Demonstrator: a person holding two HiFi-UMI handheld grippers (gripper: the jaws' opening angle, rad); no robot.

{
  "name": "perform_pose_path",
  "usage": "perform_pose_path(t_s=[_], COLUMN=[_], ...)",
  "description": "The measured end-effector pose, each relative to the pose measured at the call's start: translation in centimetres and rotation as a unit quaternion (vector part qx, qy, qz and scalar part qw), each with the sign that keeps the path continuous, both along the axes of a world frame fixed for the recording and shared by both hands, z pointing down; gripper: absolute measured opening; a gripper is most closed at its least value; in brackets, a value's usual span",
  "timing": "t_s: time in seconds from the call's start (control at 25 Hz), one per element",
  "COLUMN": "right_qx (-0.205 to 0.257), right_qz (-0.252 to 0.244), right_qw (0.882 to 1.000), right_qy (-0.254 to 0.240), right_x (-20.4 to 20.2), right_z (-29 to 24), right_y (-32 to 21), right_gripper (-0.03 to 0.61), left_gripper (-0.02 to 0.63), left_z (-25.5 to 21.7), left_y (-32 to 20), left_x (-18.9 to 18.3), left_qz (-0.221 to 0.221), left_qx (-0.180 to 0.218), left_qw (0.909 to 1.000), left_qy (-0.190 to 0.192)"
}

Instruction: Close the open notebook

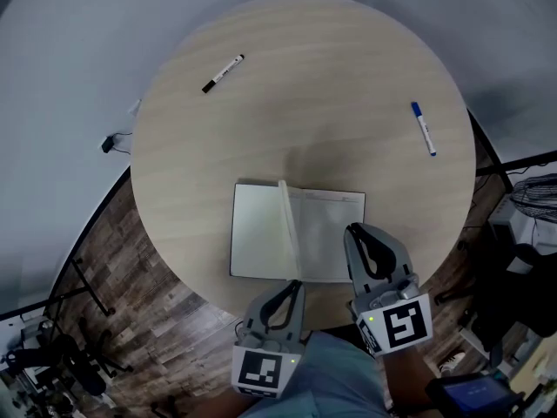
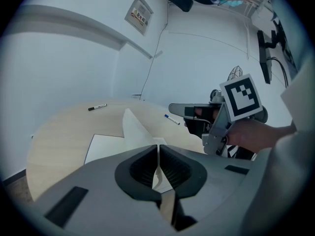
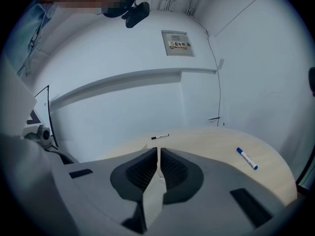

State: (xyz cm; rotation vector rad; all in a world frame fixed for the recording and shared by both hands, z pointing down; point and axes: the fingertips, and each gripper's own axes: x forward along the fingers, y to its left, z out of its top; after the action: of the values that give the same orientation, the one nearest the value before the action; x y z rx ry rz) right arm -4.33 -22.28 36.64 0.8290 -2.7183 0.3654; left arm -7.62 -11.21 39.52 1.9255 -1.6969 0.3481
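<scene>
open notebook (image 1: pixel 257 233), round wood table (image 1: pixel 331 85), white wall (image 3: pixel 98 58)

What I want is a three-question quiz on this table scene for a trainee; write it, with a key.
1. Which thing is the left gripper shut on? A) nothing B) a page of the notebook C) a cup
2. True or false: the notebook lies fully closed on the table.
3. Fill in: in the head view, the blue pen lies toward the table's ___ edge.
Key: 1 B; 2 false, it lies open with one page raised; 3 right.
</scene>
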Motion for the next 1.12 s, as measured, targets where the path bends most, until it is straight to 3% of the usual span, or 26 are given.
perform_pose_path(t_s=[0.44,1.12], right_qx=[0.000,-0.024], right_qz=[0.037,0.080], right_qw=[0.999,0.996], right_qy=[0.002,0.021], right_x=[4.0,11.6], right_z=[0.4,4.4], right_y=[-0.6,-2.1], right_gripper=[0.049,0.049], left_gripper=[0.031,0.031], left_z=[0.8,5.6], left_y=[-0.3,-3.0], left_x=[4.5,10.3], left_qz=[0.058,0.079], left_qx=[-0.003,-0.031], left_qw=[0.9983,0.9960], left_qy=[-0.001,0.027])
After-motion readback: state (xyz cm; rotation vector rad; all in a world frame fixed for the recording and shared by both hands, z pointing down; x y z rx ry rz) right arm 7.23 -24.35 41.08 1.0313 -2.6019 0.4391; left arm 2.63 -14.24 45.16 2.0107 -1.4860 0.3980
